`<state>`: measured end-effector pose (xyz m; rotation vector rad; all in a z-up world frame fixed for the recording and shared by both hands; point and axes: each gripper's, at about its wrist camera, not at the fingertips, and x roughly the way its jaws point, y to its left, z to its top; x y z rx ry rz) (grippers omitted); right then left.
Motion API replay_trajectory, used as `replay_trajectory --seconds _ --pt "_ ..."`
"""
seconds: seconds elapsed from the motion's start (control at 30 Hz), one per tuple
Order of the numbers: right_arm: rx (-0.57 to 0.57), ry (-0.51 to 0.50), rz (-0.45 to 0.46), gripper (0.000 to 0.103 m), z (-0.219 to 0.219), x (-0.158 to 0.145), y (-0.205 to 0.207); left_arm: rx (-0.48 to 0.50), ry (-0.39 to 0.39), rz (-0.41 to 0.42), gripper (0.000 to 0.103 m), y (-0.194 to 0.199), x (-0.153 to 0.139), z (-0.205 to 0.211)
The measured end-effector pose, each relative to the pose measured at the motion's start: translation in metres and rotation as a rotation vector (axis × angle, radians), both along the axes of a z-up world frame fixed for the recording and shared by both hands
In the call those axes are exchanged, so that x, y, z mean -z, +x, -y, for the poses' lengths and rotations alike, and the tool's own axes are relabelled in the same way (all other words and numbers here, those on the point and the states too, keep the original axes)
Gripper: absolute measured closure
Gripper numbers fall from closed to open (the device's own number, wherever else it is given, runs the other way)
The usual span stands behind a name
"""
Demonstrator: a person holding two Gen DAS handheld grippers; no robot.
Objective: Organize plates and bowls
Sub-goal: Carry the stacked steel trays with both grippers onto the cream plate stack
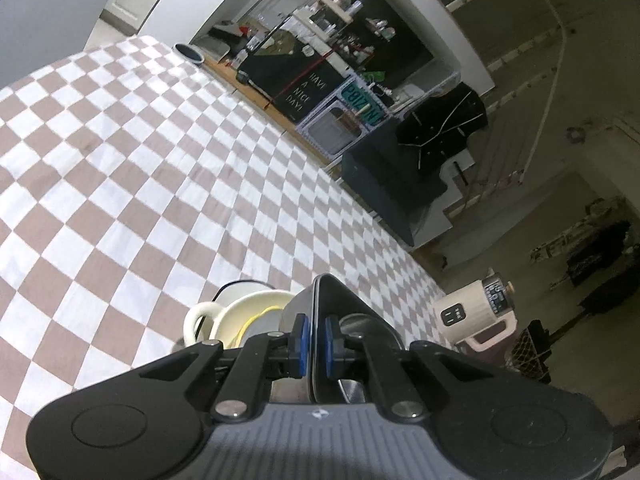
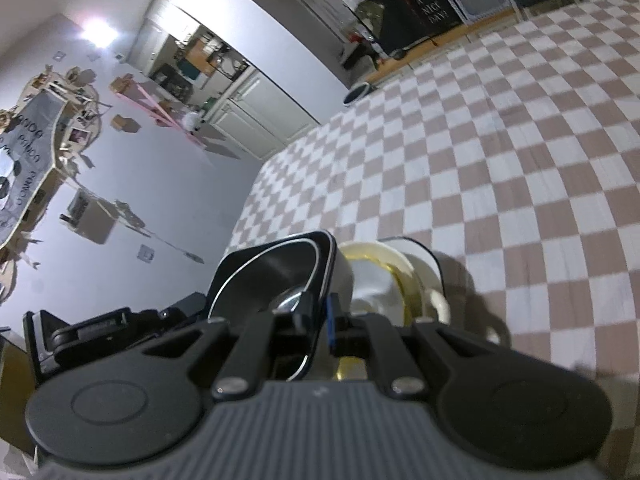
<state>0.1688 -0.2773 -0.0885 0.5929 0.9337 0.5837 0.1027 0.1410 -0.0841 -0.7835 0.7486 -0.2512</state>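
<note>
Two grippers: both clamped on one dark plate, a rim edge pinched by each.
Left gripper (image 1: 313,340): jaws nearly together, blue pads pressed on the thin rim of the plate (image 1: 326,300); plate seen edge-on from this side.
Right gripper (image 2: 322,322): jaws nearly together on the opposite rim of the plate (image 2: 272,268); shiny inner face turned toward this camera.
Plate pose: steeply tilted, close to upright, held above the cloth.
Other ware: cream bowls (image 1: 244,316) stacked just beside the plate, on the checkered cloth (image 1: 160,160); a handle is seen on one bowl; gold ring visible inside the bowls (image 2: 384,276) from the right view.
Contact plate/bowls: cannot be told; they overlap in both views.
Far edge: small dark bowl (image 1: 189,53) well apart, near the table's end.
Step judged: plate is being carried or lowered toward the bowl stack.
Risk 1: plate is gripped by thin rim only; a slip is likely if the two hands drift apart or twist unevenly.
Risk 2: tilted plate may be knocked against the bowl rims; stack could be shoved or chipped.
Risk 3: if one grip is let go first, the plate would swing and drop.
Risk 4: cloth may be dragged by a low edge, shifting the stack.
</note>
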Motion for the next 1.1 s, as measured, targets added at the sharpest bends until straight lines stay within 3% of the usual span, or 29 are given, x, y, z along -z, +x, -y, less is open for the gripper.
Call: replay_trajectory --seconds 0.33,1.1 --pt "0.009 -0.058 -0.032 0.094 0.000 -0.001 0.000 0.019 0.026 -0.057 0.096 0.008 0.025 0.005" --pt "0.008 -0.155 -0.054 0.095 -0.029 0.005 0.007 0.028 0.060 -0.094 0.096 0.018 0.039 0.006"
